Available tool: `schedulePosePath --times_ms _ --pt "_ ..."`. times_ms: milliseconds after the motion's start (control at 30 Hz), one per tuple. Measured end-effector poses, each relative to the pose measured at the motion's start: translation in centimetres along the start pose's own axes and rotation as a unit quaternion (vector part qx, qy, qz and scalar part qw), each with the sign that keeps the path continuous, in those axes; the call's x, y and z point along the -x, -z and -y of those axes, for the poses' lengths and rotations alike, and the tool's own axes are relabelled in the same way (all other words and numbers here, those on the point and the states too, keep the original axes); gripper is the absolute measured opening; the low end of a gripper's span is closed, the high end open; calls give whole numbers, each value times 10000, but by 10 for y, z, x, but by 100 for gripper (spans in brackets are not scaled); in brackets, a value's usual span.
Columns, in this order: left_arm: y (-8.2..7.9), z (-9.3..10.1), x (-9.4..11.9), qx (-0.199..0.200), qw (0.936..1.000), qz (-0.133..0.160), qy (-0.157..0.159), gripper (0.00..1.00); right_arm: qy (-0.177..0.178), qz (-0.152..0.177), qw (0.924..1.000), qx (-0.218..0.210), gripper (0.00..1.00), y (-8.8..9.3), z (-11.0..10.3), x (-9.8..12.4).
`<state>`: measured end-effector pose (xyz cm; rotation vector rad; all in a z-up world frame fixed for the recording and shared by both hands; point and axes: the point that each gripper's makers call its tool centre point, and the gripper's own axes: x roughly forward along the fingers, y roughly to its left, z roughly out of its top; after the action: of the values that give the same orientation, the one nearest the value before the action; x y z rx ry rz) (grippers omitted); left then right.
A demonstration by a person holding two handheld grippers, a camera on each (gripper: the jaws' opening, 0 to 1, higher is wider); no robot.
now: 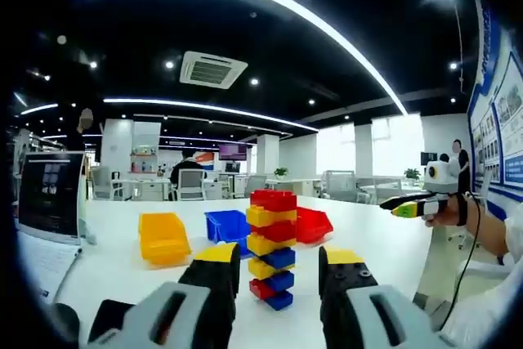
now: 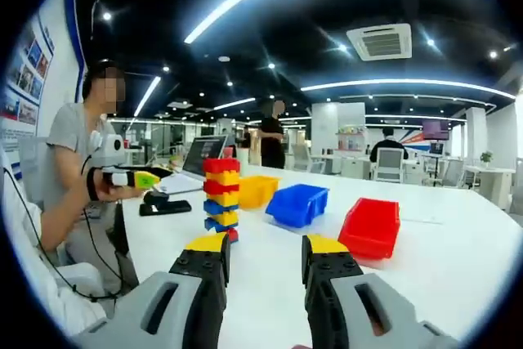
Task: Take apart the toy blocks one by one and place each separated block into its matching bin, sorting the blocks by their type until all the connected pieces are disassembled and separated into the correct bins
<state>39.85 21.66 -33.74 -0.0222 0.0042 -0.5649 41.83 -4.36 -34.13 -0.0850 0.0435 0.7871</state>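
A tower of several red, yellow and blue toy blocks (image 1: 272,247) stands upright on the white table (image 1: 122,263). Behind it sit a yellow bin (image 1: 163,237), a blue bin (image 1: 227,225) and a red bin (image 1: 312,224). My left gripper (image 1: 280,271) is open, a short way in front of the tower, holding nothing. The right gripper (image 1: 415,207) hovers off to the right in a hand. In the right gripper view the tower (image 2: 221,198) stands ahead left, with my right gripper (image 2: 265,255) open and holding nothing. The left gripper (image 2: 131,177) shows at the left.
A laptop (image 1: 49,194) stands at the table's left side, and a dark phone (image 2: 163,206) lies near the tower. The bins (image 2: 298,203) line up across the table. A seated person (image 2: 78,145) is at its edge; other people, desks and chairs are far behind.
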Motion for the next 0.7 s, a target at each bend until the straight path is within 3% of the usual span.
schedulePosePath --times_ms 400,700 --pt "1 0 -2 -4 10000 8 -9 40 -30 -13 10000 -24 36 -1 -2 -1" --pt "3 -3 -20 42 10000 -3 30 43 -158 6 9999 -26 36 -12 -10 -14"
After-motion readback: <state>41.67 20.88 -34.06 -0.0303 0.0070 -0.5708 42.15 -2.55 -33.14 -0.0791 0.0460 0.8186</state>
